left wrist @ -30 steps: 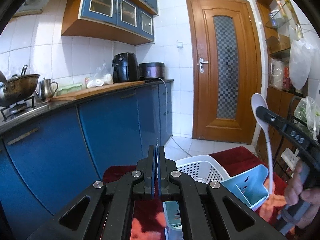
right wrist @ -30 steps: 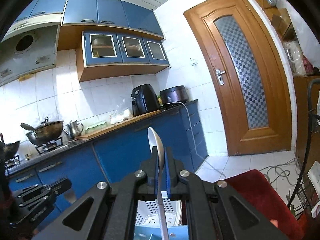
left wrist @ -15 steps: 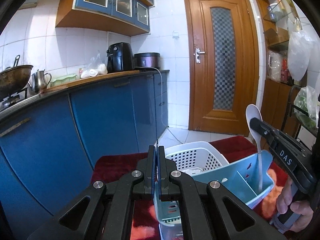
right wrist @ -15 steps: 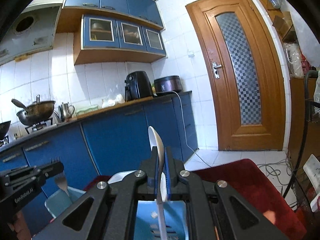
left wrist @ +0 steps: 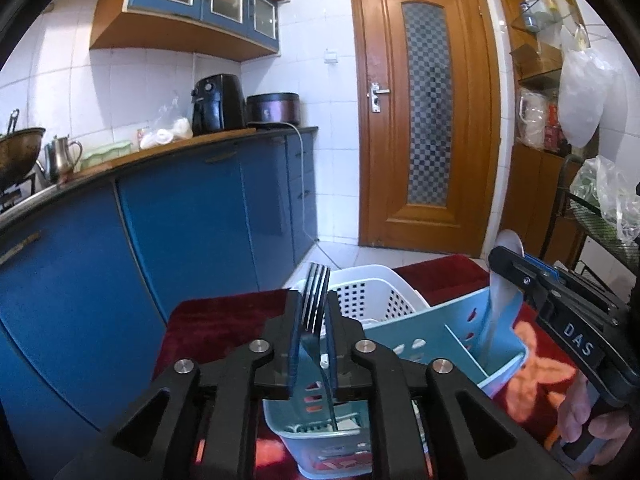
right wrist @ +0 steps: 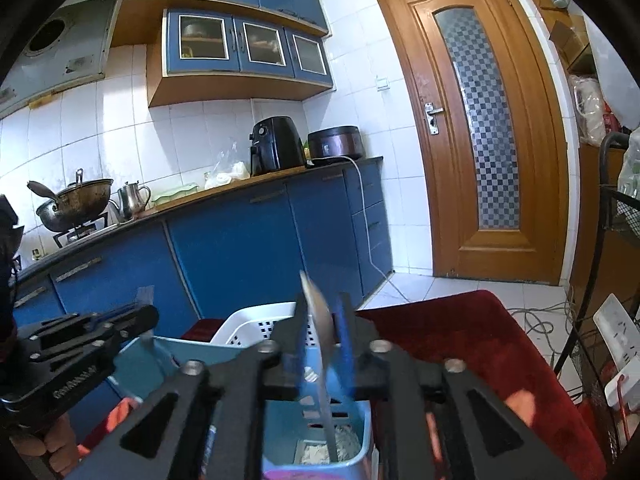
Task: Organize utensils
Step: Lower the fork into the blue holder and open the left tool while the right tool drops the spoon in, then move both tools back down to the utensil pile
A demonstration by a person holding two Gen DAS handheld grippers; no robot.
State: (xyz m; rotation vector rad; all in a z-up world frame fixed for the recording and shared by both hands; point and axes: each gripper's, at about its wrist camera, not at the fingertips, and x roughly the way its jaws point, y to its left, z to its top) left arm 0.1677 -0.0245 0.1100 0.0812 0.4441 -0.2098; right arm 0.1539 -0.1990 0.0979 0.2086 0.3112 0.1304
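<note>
I'm watching my left tongs [left wrist: 311,312] standing parted around a steel fork [left wrist: 315,300]; its tines are rising between the pads with a gap showing on each side, and its handle is running down into the near compartment of the light blue caddy [left wrist: 424,344]. My right tongs [right wrist: 320,334] are likewise sitting released, with a white spoon [right wrist: 318,320] leaning loose between the pads, bowl up, its handle dropping into the caddy's [right wrist: 356,452] far-end compartment. In the left wrist view that spoon [left wrist: 500,292] is standing in the right-hand compartment, just beside the right tongs' black frame. The caddy is sitting on a dark red cloth [left wrist: 224,320] that is covering the tabletop, with a white perforated basket [left wrist: 372,292] touching its far side. Blue cabinets [left wrist: 192,232] and a wooden door [left wrist: 424,120] are filling the background.
</note>
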